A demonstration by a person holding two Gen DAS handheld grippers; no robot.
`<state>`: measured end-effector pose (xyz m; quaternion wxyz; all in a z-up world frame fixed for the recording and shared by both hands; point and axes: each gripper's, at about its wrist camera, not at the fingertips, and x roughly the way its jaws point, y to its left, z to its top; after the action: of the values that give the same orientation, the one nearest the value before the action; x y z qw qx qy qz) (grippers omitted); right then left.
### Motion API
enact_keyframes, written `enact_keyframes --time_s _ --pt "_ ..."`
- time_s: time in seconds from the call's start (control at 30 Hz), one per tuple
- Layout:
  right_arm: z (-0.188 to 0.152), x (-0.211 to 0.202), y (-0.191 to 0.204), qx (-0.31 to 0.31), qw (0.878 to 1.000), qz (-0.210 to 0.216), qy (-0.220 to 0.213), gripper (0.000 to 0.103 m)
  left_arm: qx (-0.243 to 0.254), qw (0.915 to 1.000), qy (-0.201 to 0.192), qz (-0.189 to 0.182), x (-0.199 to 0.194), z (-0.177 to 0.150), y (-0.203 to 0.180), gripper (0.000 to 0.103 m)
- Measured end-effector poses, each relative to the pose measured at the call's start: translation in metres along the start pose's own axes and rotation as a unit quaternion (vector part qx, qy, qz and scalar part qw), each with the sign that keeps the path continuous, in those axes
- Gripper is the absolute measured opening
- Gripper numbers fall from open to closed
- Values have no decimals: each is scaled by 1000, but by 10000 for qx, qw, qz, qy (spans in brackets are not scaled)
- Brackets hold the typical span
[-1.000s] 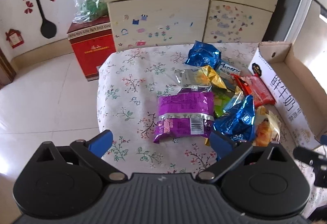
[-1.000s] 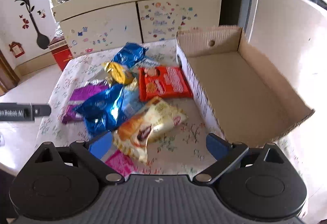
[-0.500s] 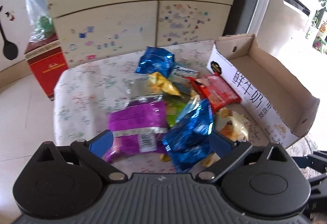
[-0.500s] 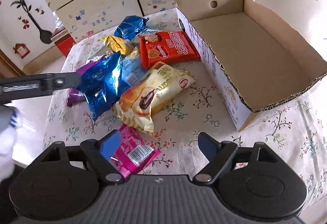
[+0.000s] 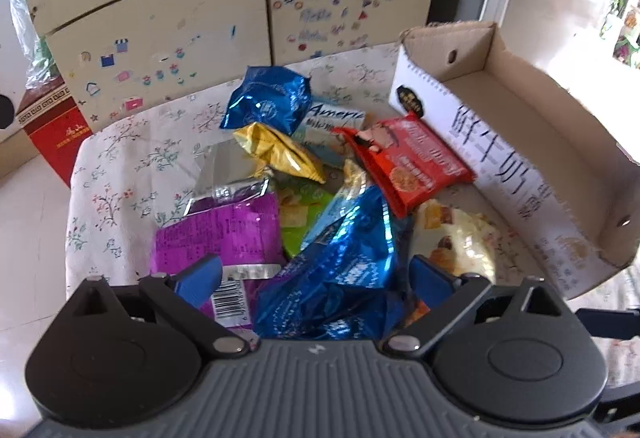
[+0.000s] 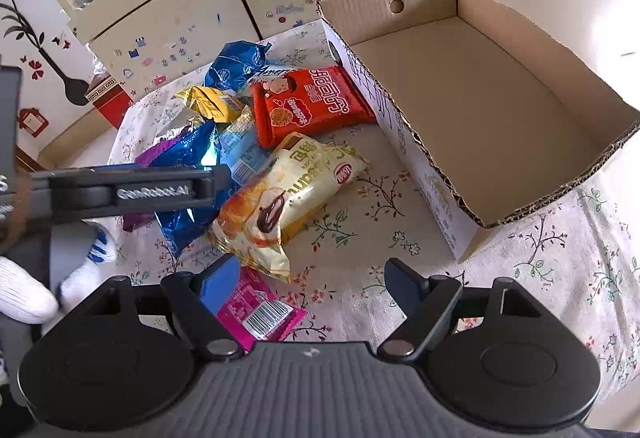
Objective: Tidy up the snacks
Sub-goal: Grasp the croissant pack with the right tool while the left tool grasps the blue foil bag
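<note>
Several snack packets are heaped on a table [image 6: 560, 238] covered by a pale cloth printed with small flowers. An open cardboard box [image 6: 472, 86], nothing seen inside it, is set along the table's right edge, Chinese characters printed on its white outer wall. Just beside that wall a red biscuit packet [image 6: 312, 102] is laid flat; a cream croissant packet [image 6: 288, 194] is placed nearer the front edge, and a pink packet [image 6: 260, 312] with a barcode is partly hidden under the right gripper [image 6: 308, 278]. Toward the table's left side a purple packet [image 5: 224, 230], a gold packet [image 5: 276, 154], a green one [image 5: 298, 214] and two blue foil bags are piled together, one blue foil bag [image 5: 268, 102] near the far edge. The left gripper [image 5: 316, 274] is lowered over the nearer blue bag [image 5: 344, 262], which is seen between its closing jaws; whether the blue pads are pressed on it cannot be told. The right gripper's jaws are closing too, spread apart above the cloth, the croissant packet's near end and the pink packet lying between them, neither seen to be pinched. A white-gloved hand [image 6: 36, 290] is glimpsed at the left. Behind the table a cream cabinet [image 5: 168, 34] dotted with stickers is seen, a red carton [image 5: 56, 130] on the pale tiled floor beside it, and flower decals on the wall.
</note>
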<state>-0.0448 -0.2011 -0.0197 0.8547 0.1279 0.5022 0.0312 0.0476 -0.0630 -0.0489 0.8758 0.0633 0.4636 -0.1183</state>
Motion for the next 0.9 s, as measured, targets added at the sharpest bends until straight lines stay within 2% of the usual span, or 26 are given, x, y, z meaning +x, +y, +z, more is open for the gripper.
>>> enact_keyframes --time_s 0.07,0.13,0.23,0.43,0.63,0.9 --pt "1 1 1 12 10000 8 6 84 -66 9999 91 -85 3 -2 2 77" --pt "1 2 1 38 10000 18 6 81 -135 9996 148 -189 4 -5 5 71" --pt "2 2 2 90 10000 24 -5 79 -85 9998 70 -178 -1 -9 7 66" --pt "5 7 3 279 9996 99 7 78 -505 9980 4 -369 -12 -13 30 64" --pt "13 20 -1 909 9952 322 179 80 -842 9954 -108 -445 -24 -13 48 64" --pt "35 45 4 1411 9885 339 422 82 -912 9950 -246 -321 -31 -11 56 64"
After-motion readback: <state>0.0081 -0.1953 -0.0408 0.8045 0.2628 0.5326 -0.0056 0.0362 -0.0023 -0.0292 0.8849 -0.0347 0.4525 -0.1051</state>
